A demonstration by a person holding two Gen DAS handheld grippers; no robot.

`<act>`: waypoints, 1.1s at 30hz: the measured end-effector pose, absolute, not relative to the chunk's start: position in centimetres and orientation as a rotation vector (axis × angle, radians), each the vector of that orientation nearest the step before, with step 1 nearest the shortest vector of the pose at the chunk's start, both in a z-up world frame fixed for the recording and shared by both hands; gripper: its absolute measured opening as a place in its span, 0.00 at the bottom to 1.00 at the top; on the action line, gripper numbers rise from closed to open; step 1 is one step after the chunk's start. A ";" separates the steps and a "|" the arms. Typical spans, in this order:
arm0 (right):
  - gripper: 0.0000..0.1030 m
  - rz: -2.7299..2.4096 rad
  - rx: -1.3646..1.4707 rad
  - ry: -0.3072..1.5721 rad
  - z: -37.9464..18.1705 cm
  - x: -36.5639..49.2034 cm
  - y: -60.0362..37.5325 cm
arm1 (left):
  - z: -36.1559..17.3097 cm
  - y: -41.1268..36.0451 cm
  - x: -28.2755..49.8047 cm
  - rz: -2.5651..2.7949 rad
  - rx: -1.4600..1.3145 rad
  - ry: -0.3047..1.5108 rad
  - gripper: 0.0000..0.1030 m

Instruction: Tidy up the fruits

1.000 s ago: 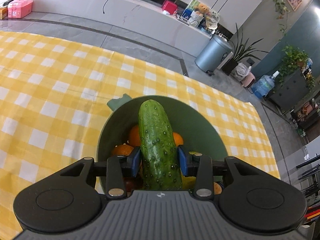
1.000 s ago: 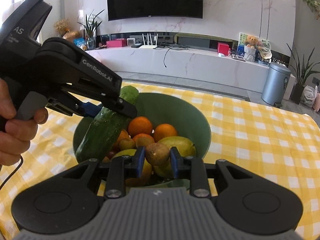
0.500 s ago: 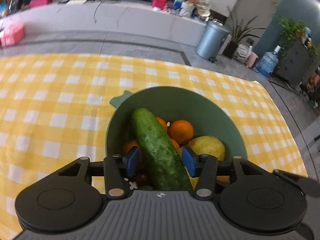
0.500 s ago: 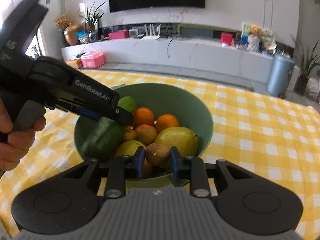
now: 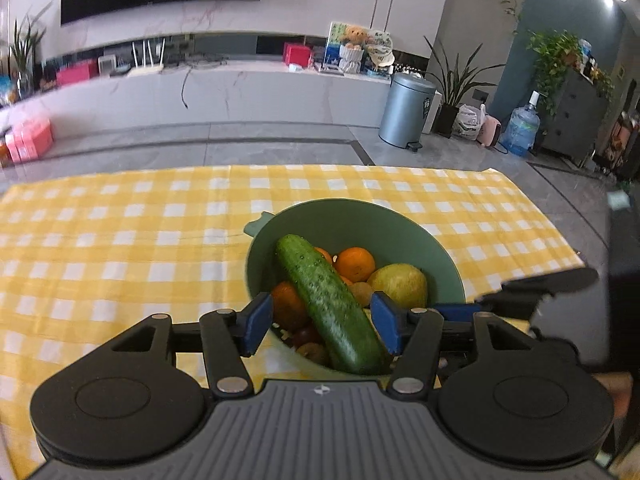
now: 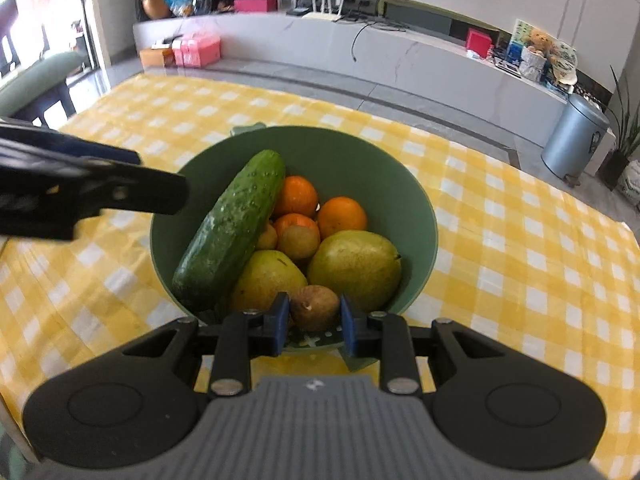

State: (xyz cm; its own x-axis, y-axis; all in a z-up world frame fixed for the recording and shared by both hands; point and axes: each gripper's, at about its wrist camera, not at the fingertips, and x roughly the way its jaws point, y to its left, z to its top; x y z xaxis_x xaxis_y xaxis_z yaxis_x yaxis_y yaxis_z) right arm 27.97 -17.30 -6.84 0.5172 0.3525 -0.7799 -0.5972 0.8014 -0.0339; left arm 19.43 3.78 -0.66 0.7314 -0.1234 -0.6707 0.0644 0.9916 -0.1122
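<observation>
The cucumber point(image 6: 231, 233) leans on the green bowl's point(image 6: 408, 196) left edge. Our left claw point(image 5: 321, 322) is wide, near the rim. Our right claw point(image 6: 313, 322) holds a kiwi point(image 6: 315, 307).

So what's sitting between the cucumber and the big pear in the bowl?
In the right wrist view, another yellow-green pear lies between the cucumber and the big pear, with a small brown fruit just behind it.

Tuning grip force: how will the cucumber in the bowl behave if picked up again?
The cucumber looks stiff, so probably no sag. Its round, long body leans on the bowl rim and oranges, so it may roll or pivot. Bumpy skin likely helps the left gripper, now open.
</observation>
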 end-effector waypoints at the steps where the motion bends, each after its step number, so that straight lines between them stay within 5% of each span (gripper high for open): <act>1: 0.23 0.581 -0.332 0.855 -6.8 27.9 -17.1 | -0.6 3.6 19.0 -0.100 -0.069 0.733 0.65; 12: 0.24 0.569 -0.413 0.871 -6.8 27.4 -16.0 | -0.9 3.0 15.3 -0.113 -0.065 0.708 0.68; 16: 0.51 0.560 -0.385 0.845 -6.2 26.9 -16.2 | -0.7 3.0 14.6 -0.126 -0.064 0.698 0.68; 33: 0.79 0.407 -0.050 0.513 1.5 16.9 -23.4 | 2.5 0.2 8.0 -0.037 0.075 0.377 0.84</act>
State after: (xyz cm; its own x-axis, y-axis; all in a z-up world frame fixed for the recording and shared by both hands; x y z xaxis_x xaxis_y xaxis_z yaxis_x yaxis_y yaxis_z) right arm 16.85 -23.44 1.47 0.7934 0.3661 -0.4863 -0.3908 0.9189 0.0543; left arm 8.02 0.20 2.52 0.9291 -0.0219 -0.3691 0.0498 0.9966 0.0663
